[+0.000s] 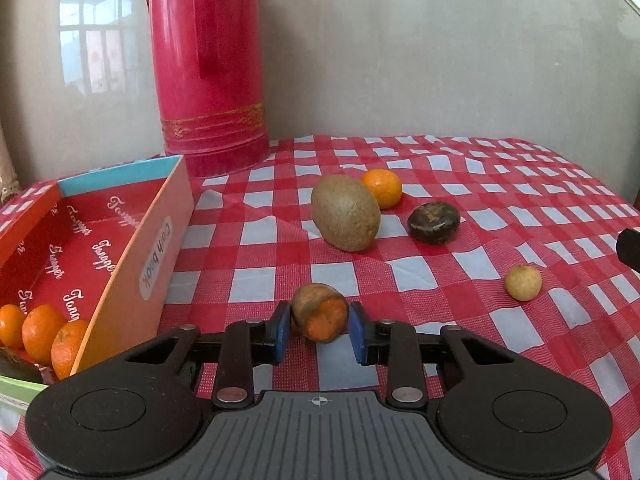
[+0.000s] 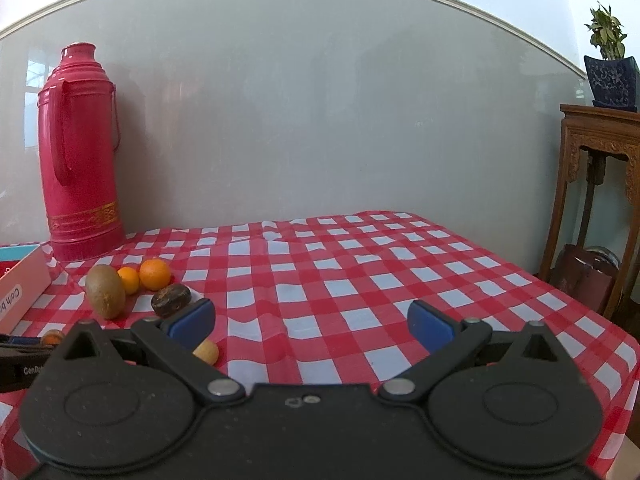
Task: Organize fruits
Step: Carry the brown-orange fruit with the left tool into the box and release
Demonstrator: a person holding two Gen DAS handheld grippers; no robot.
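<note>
We see the left hand-held gripper (image 1: 319,326) clamped on a small brown-and-orange fruit (image 1: 320,312) that sits on the checked worktop (image 1: 460,280), just beside the red box (image 1: 132,264) holding oranges (image 1: 40,332). Beyond it lie a kiwi (image 1: 345,212), an orange (image 1: 382,188) and a dark fruit (image 1: 433,223). The right hand-held gripper (image 2: 312,326) stands wide open, holding nothing.

A small brown fruit with an orange cut end (image 1: 319,312) was clamped between two blue pads. A large kiwi (image 1: 345,212), a tangerine (image 1: 382,188), a dark round fruit (image 1: 433,223) and a small pale fruit (image 1: 523,282) were scattered on the checked cloth. Three tangerines (image 1: 40,334) were gathered in the red box (image 1: 132,280).
</note>
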